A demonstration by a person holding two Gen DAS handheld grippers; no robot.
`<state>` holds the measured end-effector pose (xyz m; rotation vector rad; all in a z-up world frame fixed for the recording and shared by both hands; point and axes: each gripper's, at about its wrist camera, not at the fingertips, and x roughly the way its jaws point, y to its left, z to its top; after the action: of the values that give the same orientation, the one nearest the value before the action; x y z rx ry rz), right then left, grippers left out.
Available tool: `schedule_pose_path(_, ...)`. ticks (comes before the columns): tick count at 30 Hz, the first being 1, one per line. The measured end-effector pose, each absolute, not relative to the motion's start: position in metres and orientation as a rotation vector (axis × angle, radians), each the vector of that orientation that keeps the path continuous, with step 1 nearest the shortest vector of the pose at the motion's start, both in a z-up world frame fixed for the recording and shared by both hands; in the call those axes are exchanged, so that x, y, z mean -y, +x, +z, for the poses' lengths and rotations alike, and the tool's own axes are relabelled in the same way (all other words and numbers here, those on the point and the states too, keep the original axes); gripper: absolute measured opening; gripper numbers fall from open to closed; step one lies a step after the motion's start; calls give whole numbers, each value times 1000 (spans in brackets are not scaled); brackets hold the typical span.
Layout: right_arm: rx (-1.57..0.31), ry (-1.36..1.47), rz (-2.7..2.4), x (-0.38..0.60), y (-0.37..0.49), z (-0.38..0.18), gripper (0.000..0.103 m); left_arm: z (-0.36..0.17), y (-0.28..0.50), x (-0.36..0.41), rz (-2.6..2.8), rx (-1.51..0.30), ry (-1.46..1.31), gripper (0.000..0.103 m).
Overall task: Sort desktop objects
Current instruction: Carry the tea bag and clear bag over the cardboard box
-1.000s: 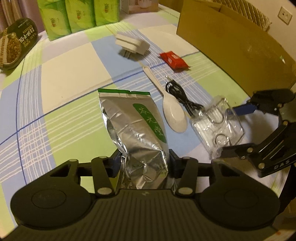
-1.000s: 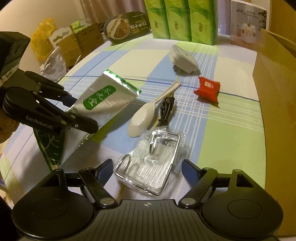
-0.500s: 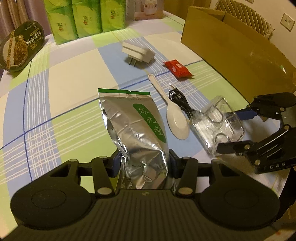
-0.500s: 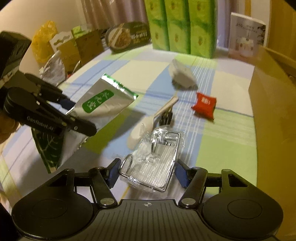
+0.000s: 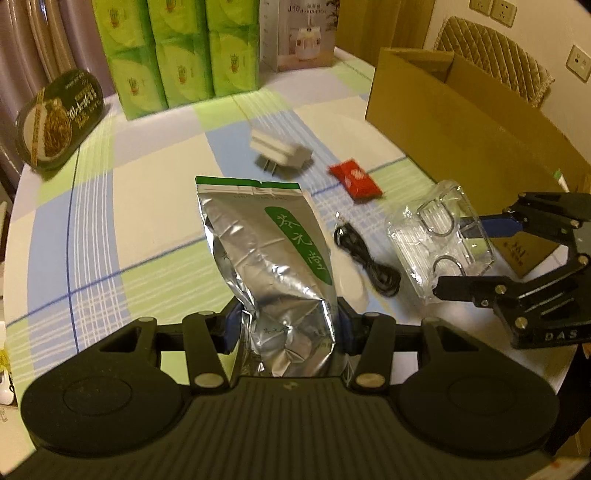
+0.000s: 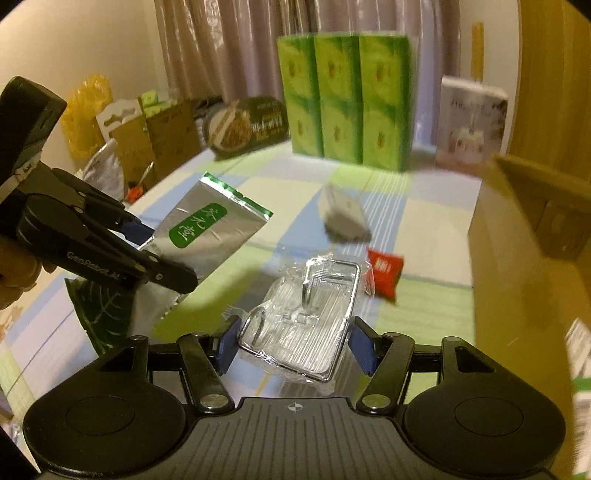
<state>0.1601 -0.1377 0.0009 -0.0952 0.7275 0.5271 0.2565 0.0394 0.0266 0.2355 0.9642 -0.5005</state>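
Two grippers, both loaded, both lifted off the checked tablecloth (image 5: pixel 155 206). Biggest item: open cardboard box (image 5: pixel 461 122) at 2 o'clock in left wrist view, standing on the table's right side; same box fills 3 o'clock in right wrist view. Green tissue packs (image 5: pixel 173 48) stacked in a row at 11–12 o'clock at the far table edge, white appliance box (image 5: pixel 299 33) just beside them at 12. Oval noodle tub (image 5: pixel 59 118) leaning at 10 o'clock. Left gripper (image 5: pixel 286 326) clamped on bottom of the silver foil tea pouch (image 5: pixel 269 251), pouch upright between the fingers, green label facing camera, clear of the cloth. Right gripper (image 6: pixel 291 343) pinched onto the plastic-wrapped wire rack (image 6: pixel 306 325), held off the table; in left view the rack sits at 3 o'clock, near the box wall. White plug adapter (image 5: pixel 280 153) on cloth at 12 o'clock, blurred. Black cable (image 5: pixel 369 258) coiled between pouch and rack, on the cloth. Red snack packet (image 5: pixel 354 181) at 1 o'clock, near the adapter, apart from the cable. Pale spoon edge (image 5: pixel 354 291) peeks from behind the pouch, mostly hidden.
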Motion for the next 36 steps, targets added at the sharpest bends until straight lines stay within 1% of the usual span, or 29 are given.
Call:
schedule_pose_path(9, -600, -105, 451, 158, 152, 37, 59, 69, 256, -4, -526, -854, 254, 45)
schedule_pose_path(21, -476, -43, 301, 220, 149, 81, 59, 100, 255, 63, -658, -755, 228, 45)
schedule_pose_path(28, -449, -18, 179, 266, 152, 93, 59, 112, 252, 119, -751, -722, 203, 45)
schedule_pose_path(36, -501, 5, 72, 308, 152, 83, 59, 118, 254, 169, -816, -699, 168, 45)
